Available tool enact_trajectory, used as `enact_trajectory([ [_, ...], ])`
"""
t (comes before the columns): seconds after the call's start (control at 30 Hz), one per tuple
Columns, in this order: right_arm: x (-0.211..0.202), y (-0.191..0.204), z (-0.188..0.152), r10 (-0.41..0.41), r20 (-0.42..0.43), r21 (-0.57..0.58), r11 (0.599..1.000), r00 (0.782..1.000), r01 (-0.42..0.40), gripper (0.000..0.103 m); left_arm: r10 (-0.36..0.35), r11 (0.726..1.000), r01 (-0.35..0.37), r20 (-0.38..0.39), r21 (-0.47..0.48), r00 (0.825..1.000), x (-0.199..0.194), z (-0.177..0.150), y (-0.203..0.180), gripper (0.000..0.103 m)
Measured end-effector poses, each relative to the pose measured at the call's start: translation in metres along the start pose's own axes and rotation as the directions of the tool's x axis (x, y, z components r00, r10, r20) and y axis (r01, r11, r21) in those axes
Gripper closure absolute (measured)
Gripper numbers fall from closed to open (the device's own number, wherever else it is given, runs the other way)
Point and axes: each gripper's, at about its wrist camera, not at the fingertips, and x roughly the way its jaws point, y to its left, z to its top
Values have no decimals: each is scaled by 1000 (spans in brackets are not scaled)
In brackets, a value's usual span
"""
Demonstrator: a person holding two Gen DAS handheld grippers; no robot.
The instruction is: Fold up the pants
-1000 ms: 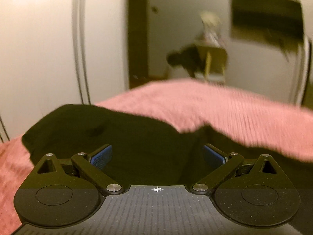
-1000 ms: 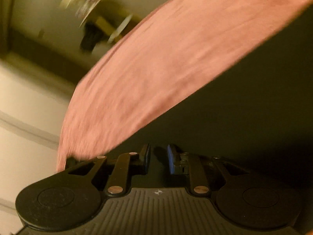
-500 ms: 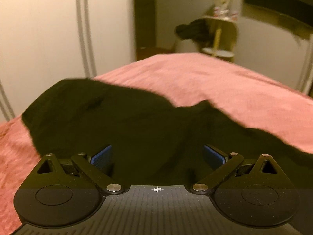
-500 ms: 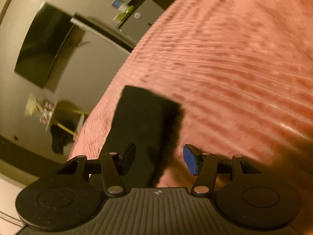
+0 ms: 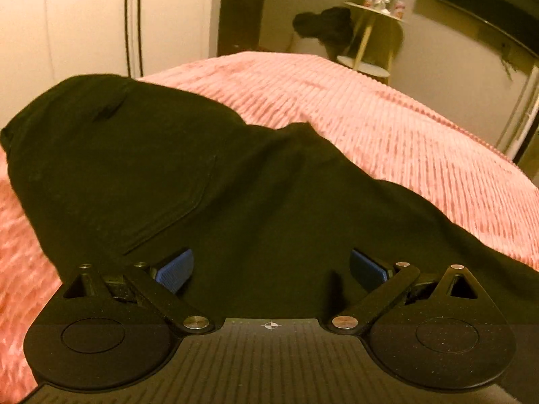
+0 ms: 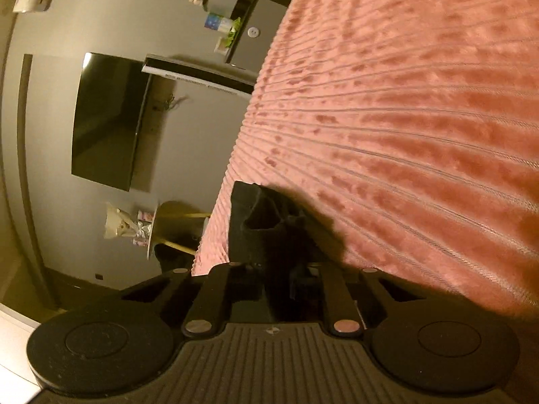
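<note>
Pinching a black hem of cloth, my right gripper [image 6: 281, 269] sits low in the centre of the right wrist view, and its jaws have just been closing on the fabric between them. Only a small bunched end of the black fabric pants [image 6: 259, 222] sticks out past the fingers there, standing up a little in front of them. It throws a dark shadow to the right on the pink ribbed bedspread [image 6: 404, 118], which fills the whole right side of that frame.

My left gripper [image 5: 271, 266] is spread wide in the lower middle of the left wrist view, and its blue pads [image 5: 175, 267] are far apart with nothing pressed between them. Directly under and beyond them lies the wide part of the pants, spread flat on the bed and covering the left and centre of the frame, with a pocket seam visible at centre left. The cloth runs on toward the lower right edge. Around it the bedspread shows at the far left and across the upper right.

At the top right of the left view a small round side table [image 5: 374, 20] with yellow legs stands beside the bed. In the right wrist view a dark flat screen [image 6: 107, 121] hangs on the grey wall at the left.
</note>
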Motion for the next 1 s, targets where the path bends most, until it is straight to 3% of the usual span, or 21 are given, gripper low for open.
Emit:
enact_trajectory([
  [0.2, 9, 1, -1, -12, 14, 36, 999, 1000, 11, 85, 17, 998, -16, -31, 59, 999, 17, -1, -11, 1],
  [0.23, 9, 5, -1, -27, 18, 29, 999, 999, 27, 88, 22, 997, -19, -36, 68, 999, 19, -2, -12, 1],
  [0.27, 9, 11, -2, -40, 25, 9, 999, 999, 39, 93, 26, 997, -23, -37, 78, 999, 25, 1, -13, 1],
  [0.37, 2, 43, -11, -70, 70, -110, 991, 995, 77, 94, 15, 996, -13, -22, 93, 1000, 24, -1, -14, 1],
  [0.43, -4, 73, -23, -33, 90, -172, 984, 995, 49, 94, -1, 996, 2, -9, 91, 1000, 21, -1, -14, 1],
  [0.5, -6, 106, -42, 17, 87, -244, 970, 996, 5, 94, -28, 996, 27, 2, 88, 1000, 17, -1, -13, 1],
  [0.6, -3, 163, -93, 82, 30, -399, 915, 996, -63, 94, -46, 994, 45, 14, 100, 999, 13, -2, -15, 1],
  [0.7, 15, 200, -159, 100, -108, -510, 849, 989, -141, 93, -70, 992, 66, 34, 108, 997, 8, -2, -14, 1],
  [0.8, 53, 208, -234, -29, -296, -592, 790, 955, -159, 84, -90, 989, 84, 48, 120, 995, 4, -4, -14, 1],
  [0.83, 69, 208, -256, -123, -357, -631, 763, 926, -142, 78, -93, 988, 87, 47, 124, 995, 3, -4, -14, 1],
  [0.87, 85, 210, -271, -244, -422, -671, 732, 873, -120, 73, -97, 988, 91, 47, 128, 994, 2, -5, -13, 1],
  [0.9, 95, 213, -280, -326, -450, -707, 698, 832, -109, 72, -101, 987, 94, 47, 127, 994, 2, -5, -13, 1],
  [0.93, 101, 215, -285, -385, -453, -739, 667, 804, -96, 65, -108, 987, 102, 44, 125, 993, 3, -5, -13, 1],
  [0.97, 102, 216, -282, -398, -463, -735, 671, 792, -93, 54, -116, 986, 110, 42, 125, 992, 3, -5, -12, 1],
  [1.0, 99, 216, -273, -370, -485, -700, 707, 792, -98, 48, -123, 986, 117, 43, 122, 991, 3, -4, -12, 1],
])
